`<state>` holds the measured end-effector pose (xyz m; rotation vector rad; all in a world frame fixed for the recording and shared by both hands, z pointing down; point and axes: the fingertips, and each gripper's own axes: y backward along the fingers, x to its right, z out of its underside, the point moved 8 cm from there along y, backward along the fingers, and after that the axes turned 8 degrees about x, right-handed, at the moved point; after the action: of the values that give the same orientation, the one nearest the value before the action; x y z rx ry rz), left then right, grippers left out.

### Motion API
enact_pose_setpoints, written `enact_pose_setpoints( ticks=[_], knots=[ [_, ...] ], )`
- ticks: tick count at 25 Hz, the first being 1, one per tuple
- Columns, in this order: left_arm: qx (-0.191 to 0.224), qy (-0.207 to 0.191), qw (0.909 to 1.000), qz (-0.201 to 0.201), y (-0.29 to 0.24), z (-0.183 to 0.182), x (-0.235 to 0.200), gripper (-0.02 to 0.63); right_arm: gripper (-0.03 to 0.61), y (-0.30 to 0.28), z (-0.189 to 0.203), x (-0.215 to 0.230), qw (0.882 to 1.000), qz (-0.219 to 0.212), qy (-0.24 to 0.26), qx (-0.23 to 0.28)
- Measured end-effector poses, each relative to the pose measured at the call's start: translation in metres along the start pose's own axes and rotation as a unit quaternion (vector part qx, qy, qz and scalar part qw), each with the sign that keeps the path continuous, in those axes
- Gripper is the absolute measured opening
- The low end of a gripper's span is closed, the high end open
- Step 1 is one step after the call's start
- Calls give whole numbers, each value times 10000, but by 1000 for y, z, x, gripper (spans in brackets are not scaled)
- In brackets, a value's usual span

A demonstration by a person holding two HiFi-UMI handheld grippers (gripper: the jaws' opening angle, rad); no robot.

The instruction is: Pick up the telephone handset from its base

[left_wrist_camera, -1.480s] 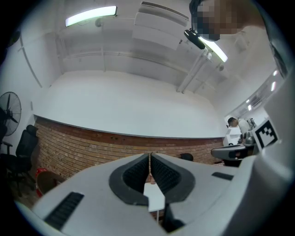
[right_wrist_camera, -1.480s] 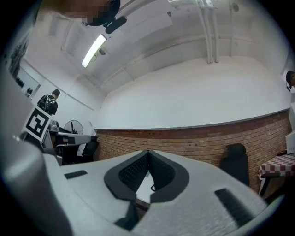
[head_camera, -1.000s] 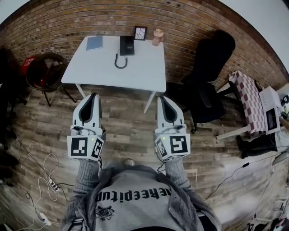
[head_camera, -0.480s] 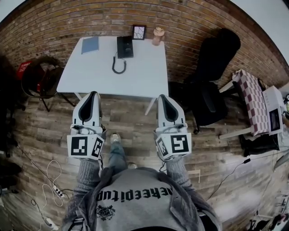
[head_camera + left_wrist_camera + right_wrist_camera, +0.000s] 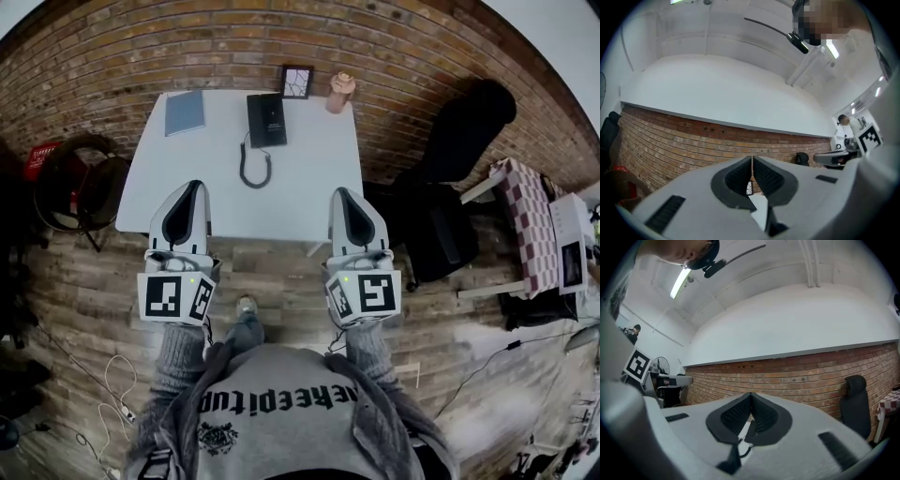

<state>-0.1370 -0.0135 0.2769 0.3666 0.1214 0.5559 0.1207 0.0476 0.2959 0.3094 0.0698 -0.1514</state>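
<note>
A black telephone lies at the far middle of a white table, its handset resting on the base. Its coiled cord loops toward me. My left gripper and right gripper are held side by side at the table's near edge, well short of the phone. Both are shut with nothing between the jaws. In the left gripper view my left gripper points at the brick wall with its pads pressed together. The right gripper view shows my right gripper the same way.
A blue notebook, a small picture frame and a pinkish ornament share the table. A black office chair stands right of it, and a dark round stand to the left. Cables lie on the wooden floor.
The person has walked toward the table. It now sits closer in the head view, and both gripper tips have reached its near edge. The jaws stayed shut.
</note>
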Motion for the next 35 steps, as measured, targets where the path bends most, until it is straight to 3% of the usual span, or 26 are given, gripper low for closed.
enact_pose_setpoints(
  ticks=[12,21,35],
  knots=[
    [-68,59,9995,314,-101,38,-87,14,3,-116,35,-5,9994,347,-13,-17],
    [-376,288,9977,480,-143,82,-109,14,3,-149,62,6,9980,541,13,-335],
    [-593,414,9974,63,-210,121,-128,14,3,-241,100,58,9978,141,-44,-644]
  ],
)
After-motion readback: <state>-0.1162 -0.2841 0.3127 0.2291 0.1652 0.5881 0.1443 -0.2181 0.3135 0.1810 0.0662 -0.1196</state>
